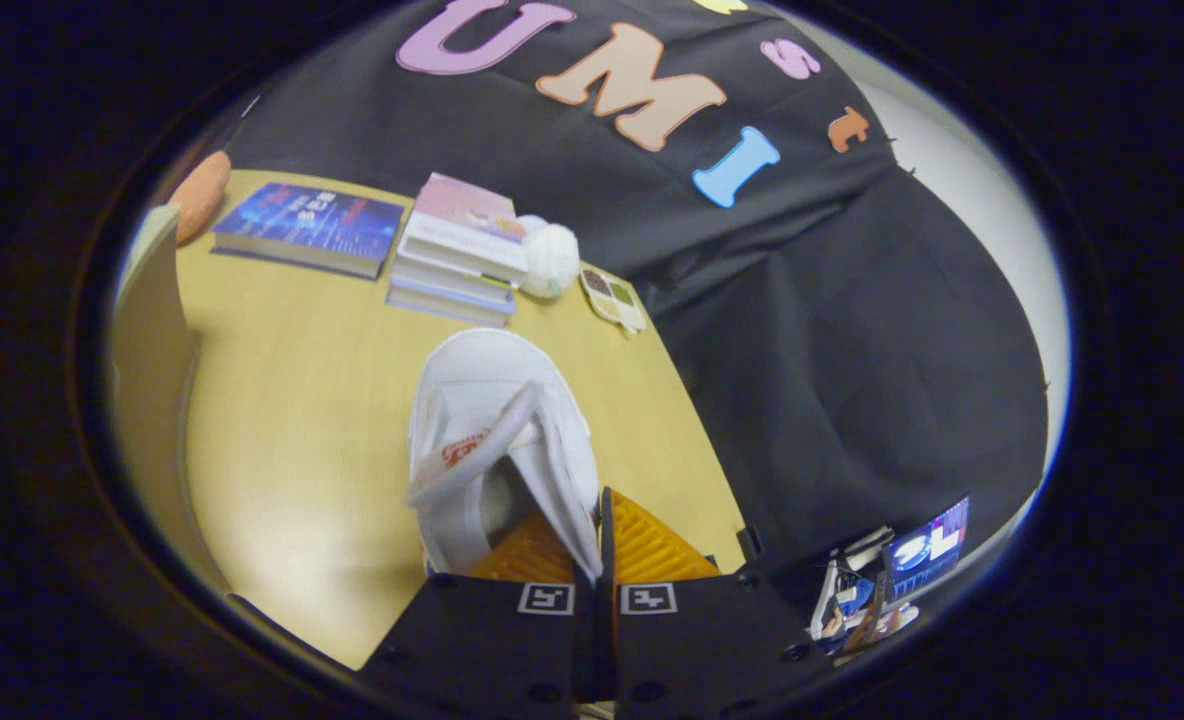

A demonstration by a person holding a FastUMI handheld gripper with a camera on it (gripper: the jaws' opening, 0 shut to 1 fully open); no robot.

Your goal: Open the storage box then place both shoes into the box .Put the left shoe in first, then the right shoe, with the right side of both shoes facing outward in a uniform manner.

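Now, step: I'm carrying one white canvas shoe (497, 440), lifted above the light wooden table (292, 400); which foot's shoe I cannot tell.
Next: swing it left to the beige box wall (152, 370) (near edge of the table), right side outward.
Claw: my gripper (600, 560) is nearly closed, clenched on the shoe's heel collar.
Far: stacked books (457, 265).

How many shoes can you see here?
1: a white canvas shoe, its collar pinched in the hand-held gripper above the wooden table. Another may be hidden.
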